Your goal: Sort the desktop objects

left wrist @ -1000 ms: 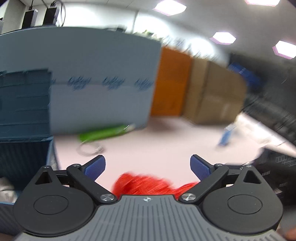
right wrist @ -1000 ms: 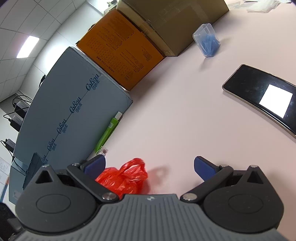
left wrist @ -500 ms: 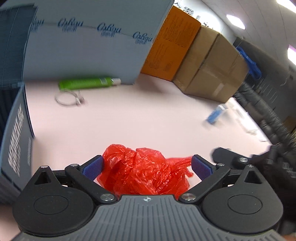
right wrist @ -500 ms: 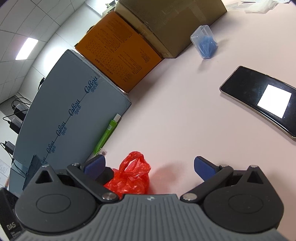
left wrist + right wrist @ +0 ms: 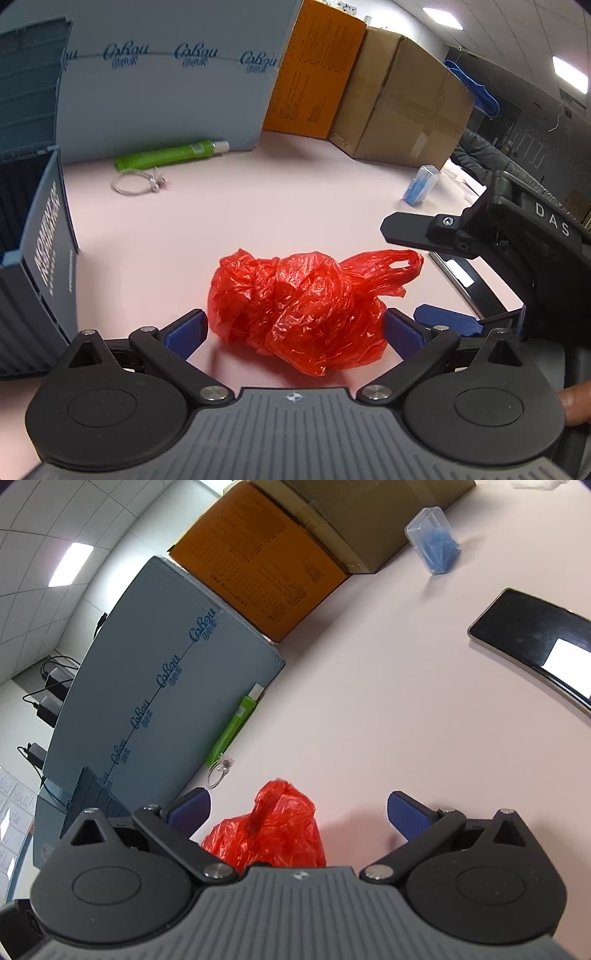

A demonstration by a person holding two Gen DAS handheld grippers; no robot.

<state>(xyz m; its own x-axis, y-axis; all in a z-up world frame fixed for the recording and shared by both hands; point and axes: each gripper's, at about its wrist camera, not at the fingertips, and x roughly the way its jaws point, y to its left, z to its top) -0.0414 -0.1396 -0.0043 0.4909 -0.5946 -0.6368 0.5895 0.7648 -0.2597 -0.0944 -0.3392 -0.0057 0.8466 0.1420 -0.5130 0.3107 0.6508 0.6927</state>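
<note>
Left wrist view: the left tool (image 5: 293, 332) has dropped low over the pink table (image 5: 258, 206) within the last second, and the crumpled red plastic bag (image 5: 299, 306) that was a blur under it now lies sharp and square between its blue pads (image 5: 184, 334). The jaws stand wide apart, one pad just beside each flank of the bag, neither yet pressing it. The bag rests near the table's near edge; a blue bin (image 5: 40, 258) stands along the left edge, and a green tube (image 5: 170, 155) and a wire ring (image 5: 135, 181) lie at the far edge against a grey-blue box (image 5: 166, 92). The right tool (image 5: 461, 277) has come in from the right, close beside the bag's loose handle.

Right wrist view: the right tool (image 5: 299, 812), jaws also wide apart and empty, looks down on the same bag (image 5: 273, 830), which now sits nearer its left pad than a second ago. A dark phone (image 5: 532, 642) lies toward the right edge and a small clear box of blue pieces (image 5: 434, 542) toward the far edge.

The approach looks complete; closing the left tool on the bag appears the next step, probably for the bin.
</note>
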